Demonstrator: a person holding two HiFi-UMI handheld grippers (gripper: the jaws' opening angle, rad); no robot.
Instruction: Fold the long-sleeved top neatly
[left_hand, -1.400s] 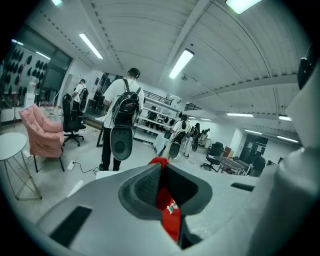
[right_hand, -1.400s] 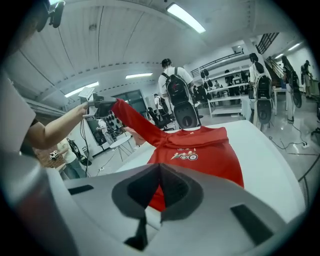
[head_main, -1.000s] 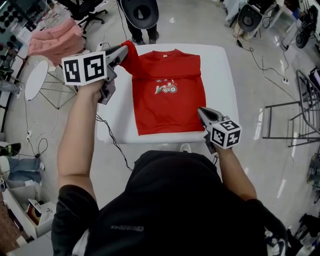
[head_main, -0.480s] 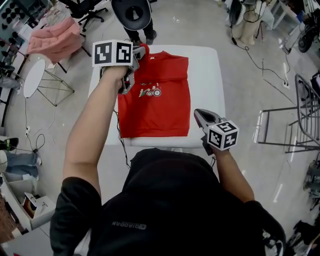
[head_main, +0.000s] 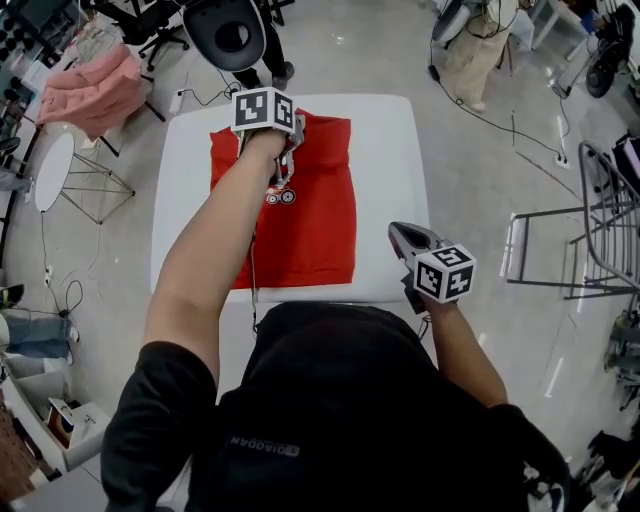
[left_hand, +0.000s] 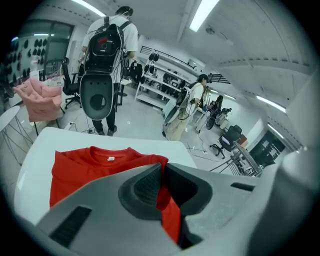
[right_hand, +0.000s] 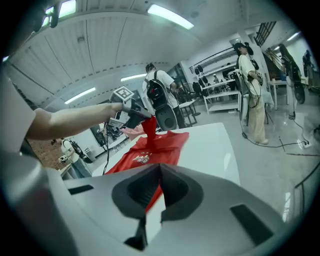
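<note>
Left claw (left_hand: 162, 175) is clamped on sleeve (right_hand: 148, 125), held above top (head_main: 310, 230) near counter's (head_main: 390, 200) far edge. Right claw (head_main: 398, 234) is shut and empty. Sleeve fold is judged underway, body folds not yet done.

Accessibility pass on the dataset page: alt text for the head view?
From above: the left gripper pinches part of a red top spread on a white table, near the top's far end. The right gripper is shut and empty, over the table beside the top's right edge.
</note>
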